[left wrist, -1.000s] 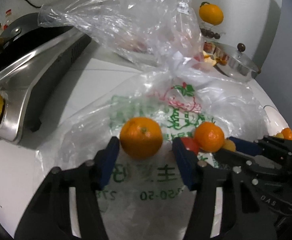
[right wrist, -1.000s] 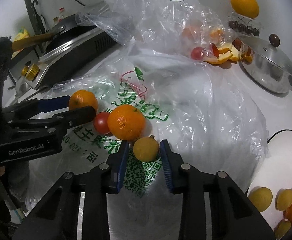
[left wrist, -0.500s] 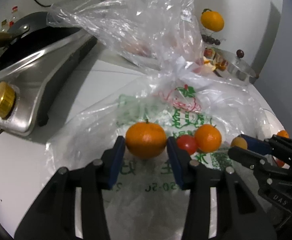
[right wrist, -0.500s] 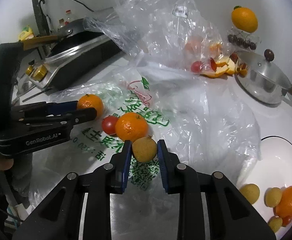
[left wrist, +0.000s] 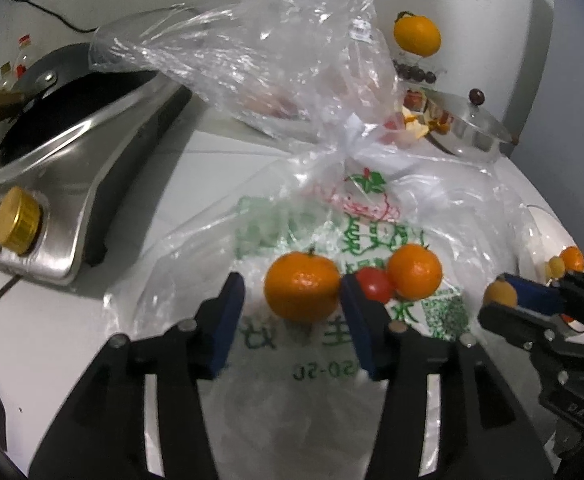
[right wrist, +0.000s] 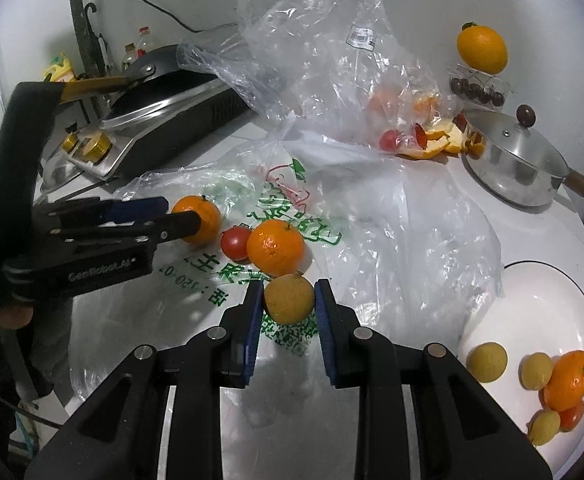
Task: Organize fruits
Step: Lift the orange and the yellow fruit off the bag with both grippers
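My left gripper [left wrist: 288, 320] is open around an orange mandarin [left wrist: 301, 286] lying on a printed plastic bag [left wrist: 331, 216]; its right pad touches the fruit and a gap shows on the left. A cherry tomato [left wrist: 373, 284] and a second mandarin [left wrist: 413, 272] lie just right of it. My right gripper [right wrist: 286, 320] is shut on a small yellow-brown fruit [right wrist: 289, 298], held above the bag near the second mandarin [right wrist: 275, 246]. A white bowl [right wrist: 531, 304] at right holds several fruits.
A steel cooktop with a black pan [left wrist: 64, 120] stands at the left. A crumpled clear bag [right wrist: 323, 60] with peel and a tomato lies behind. A lidded steel pot [right wrist: 511, 164] and an orange on a glass stand [right wrist: 481, 50] are at the back right.
My left gripper closed toward the mandarin, then opened wider again. My right gripper closed on the small yellow-brown fruit and lifted back with it.
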